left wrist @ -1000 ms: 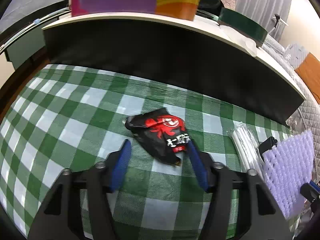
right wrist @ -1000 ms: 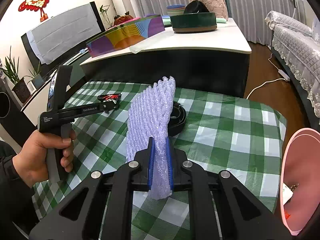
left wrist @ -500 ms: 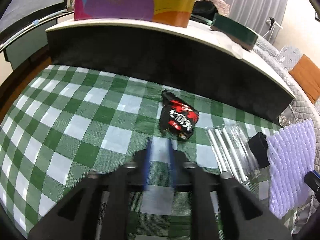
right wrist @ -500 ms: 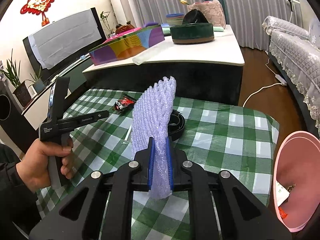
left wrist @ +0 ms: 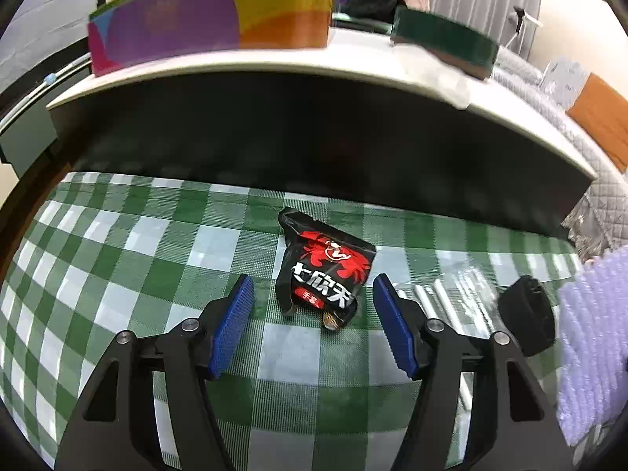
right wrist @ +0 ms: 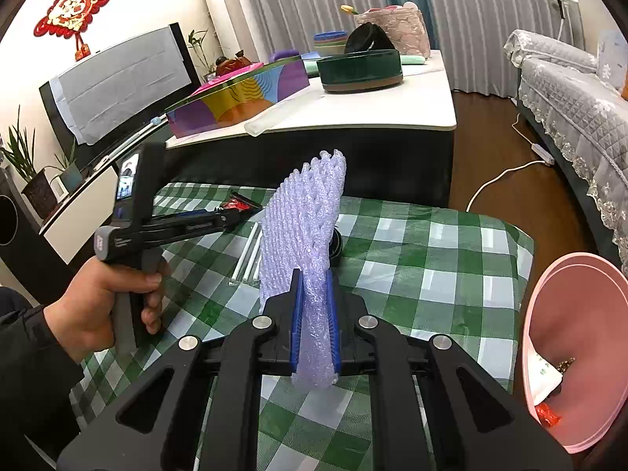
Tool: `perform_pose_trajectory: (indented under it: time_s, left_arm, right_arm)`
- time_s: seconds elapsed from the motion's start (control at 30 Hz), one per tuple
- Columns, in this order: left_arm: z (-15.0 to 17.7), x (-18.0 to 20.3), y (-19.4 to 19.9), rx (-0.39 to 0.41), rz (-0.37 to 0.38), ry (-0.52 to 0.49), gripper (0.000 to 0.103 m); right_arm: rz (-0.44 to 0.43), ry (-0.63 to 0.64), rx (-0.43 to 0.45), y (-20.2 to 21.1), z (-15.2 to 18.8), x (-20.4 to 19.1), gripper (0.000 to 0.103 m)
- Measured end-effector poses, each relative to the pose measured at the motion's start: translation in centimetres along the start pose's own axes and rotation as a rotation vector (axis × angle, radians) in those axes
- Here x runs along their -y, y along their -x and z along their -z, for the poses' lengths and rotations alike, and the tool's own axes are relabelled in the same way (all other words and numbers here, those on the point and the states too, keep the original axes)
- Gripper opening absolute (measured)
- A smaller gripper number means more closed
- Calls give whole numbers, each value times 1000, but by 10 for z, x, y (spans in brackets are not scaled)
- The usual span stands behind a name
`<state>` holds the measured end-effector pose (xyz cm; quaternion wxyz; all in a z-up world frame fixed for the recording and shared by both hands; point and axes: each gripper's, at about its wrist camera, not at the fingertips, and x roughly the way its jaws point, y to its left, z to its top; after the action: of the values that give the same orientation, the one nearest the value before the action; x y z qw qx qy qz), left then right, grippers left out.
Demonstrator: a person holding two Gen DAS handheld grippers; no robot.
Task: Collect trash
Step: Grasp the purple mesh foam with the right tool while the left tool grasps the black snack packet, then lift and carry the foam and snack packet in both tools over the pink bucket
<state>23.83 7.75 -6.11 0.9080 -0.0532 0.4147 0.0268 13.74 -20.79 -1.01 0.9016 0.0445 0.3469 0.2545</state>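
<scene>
A black snack packet (left wrist: 325,271) with a red crab print lies flat on the green checked cloth (left wrist: 117,255). My left gripper (left wrist: 312,286) hovers over its near end. Its jaws are opening, one blue pad on each side, and neither touches the packet. In the right wrist view the left gripper (right wrist: 235,212) reaches in from the left in a person's hand (right wrist: 106,298), with the packet (right wrist: 235,205) at its tips. My right gripper (right wrist: 314,274) is shut on a purple foam net (right wrist: 306,235), which stands upright above the cloth.
A pink bin (right wrist: 573,314) with some scraps inside stands at the cloth's right edge. A clear pack of white straws (left wrist: 451,298) and a black round object (left wrist: 526,318) lie right of the packet. A low white table (left wrist: 274,78) with a dark front wall stands just behind.
The left gripper narrowed and drew back from the packet, then came forward again with its jaws spread wide. The packet now lies turned. The right gripper still holds the foam net.
</scene>
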Motion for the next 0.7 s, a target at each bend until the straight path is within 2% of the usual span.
perform_pose_trajectory:
  time_s: [0.2,0.3,0.7]
  left_arm:
    - [-7,5,-8,-19,-14,-19,62]
    - [-6,7,-9,-28,0,-16,50]
    - [4,16,19,23,8,-16,48]
  right_arm:
    - [-2,-12,-1,-4,-2,4,12]
    - [-5,-16,1,-3,-1,4,12]
    - [42,-19,47,15,-3,6,12]
